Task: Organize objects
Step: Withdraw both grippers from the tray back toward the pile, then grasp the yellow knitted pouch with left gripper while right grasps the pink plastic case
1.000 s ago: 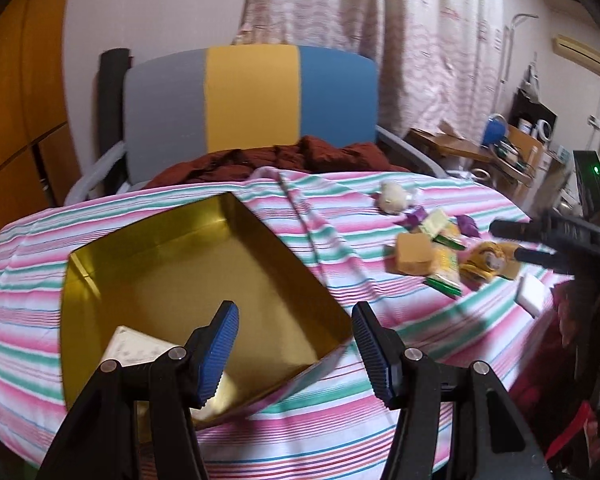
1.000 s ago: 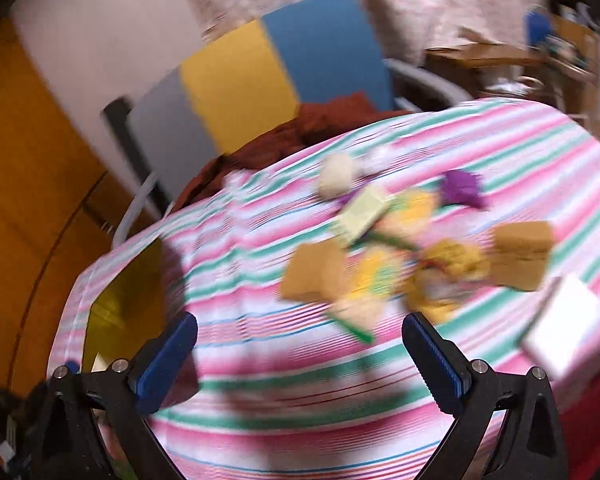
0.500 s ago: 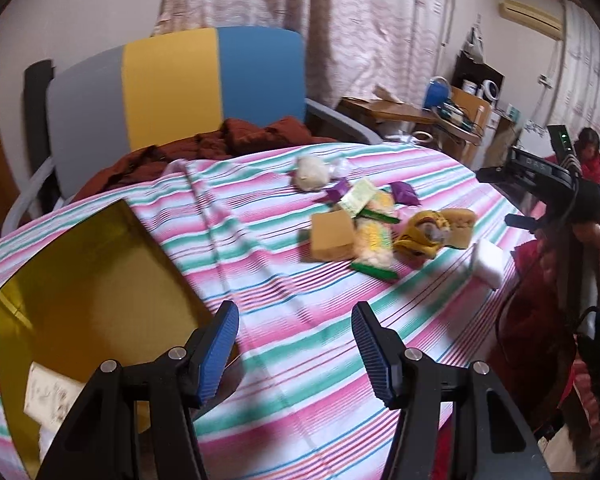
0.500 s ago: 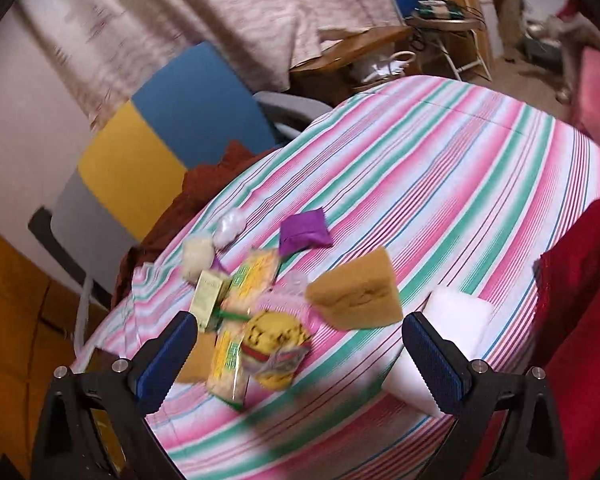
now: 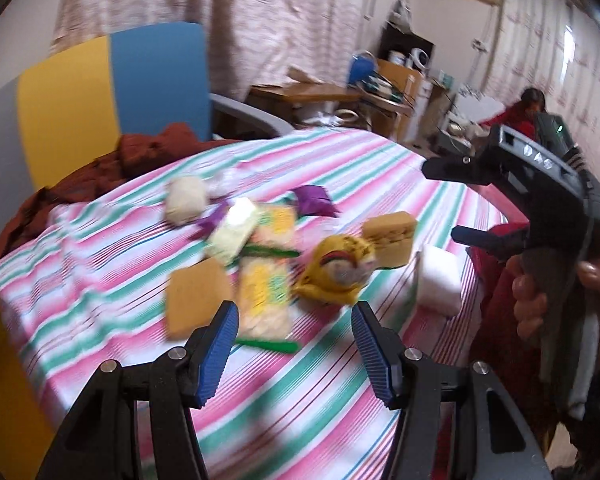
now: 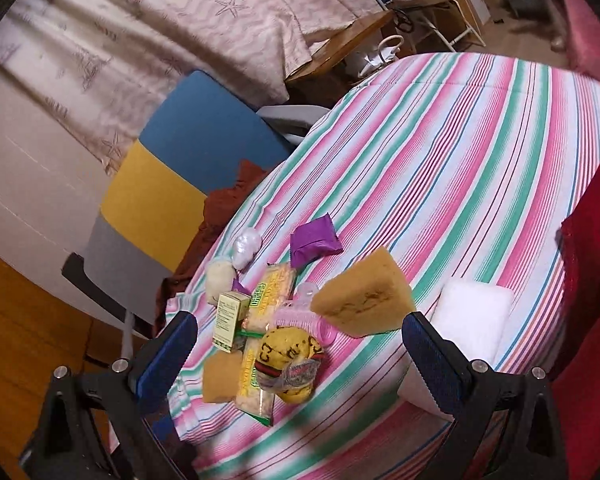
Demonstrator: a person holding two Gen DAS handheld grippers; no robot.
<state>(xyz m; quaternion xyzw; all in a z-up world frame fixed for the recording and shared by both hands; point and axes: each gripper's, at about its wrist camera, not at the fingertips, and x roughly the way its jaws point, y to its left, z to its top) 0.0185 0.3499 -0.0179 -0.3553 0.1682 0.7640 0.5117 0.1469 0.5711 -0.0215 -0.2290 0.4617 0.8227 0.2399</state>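
1. Striped pink, green and white cloth covers the tabletop (image 6: 440,168), with a chair (image 6: 172,184) in blue, yellow and grey panels behind it and pale curtains beyond.
2. Small things to be organized lie bunched together, probably so either gripper can reach them without travelling far.
3. Left gripper (image 5: 294,342): jaws wide apart and holding nothing, hanging above the cloth. Just ahead of the gap lies a yellow snack packet (image 5: 264,296); a flat tan sponge (image 5: 194,296) sits ahead of the left jaw, a yellow pouch (image 5: 336,272) ahead of the right one. This view is blurred.
4. Right gripper (image 6: 300,352): jaws spread wide, also empty. The yellow pouch sits between them, and a thick tan sponge (image 6: 364,298) lies just beyond it towards the right jaw. A white block (image 6: 474,320) lies past the right jaw, near the tabletop edge.
5. Farther ahead rest a purple packet (image 6: 314,236), a small green box (image 6: 230,316) and a pale round lump (image 6: 219,276).
6. My guess: both grippers stay wide because no item is picked yet.
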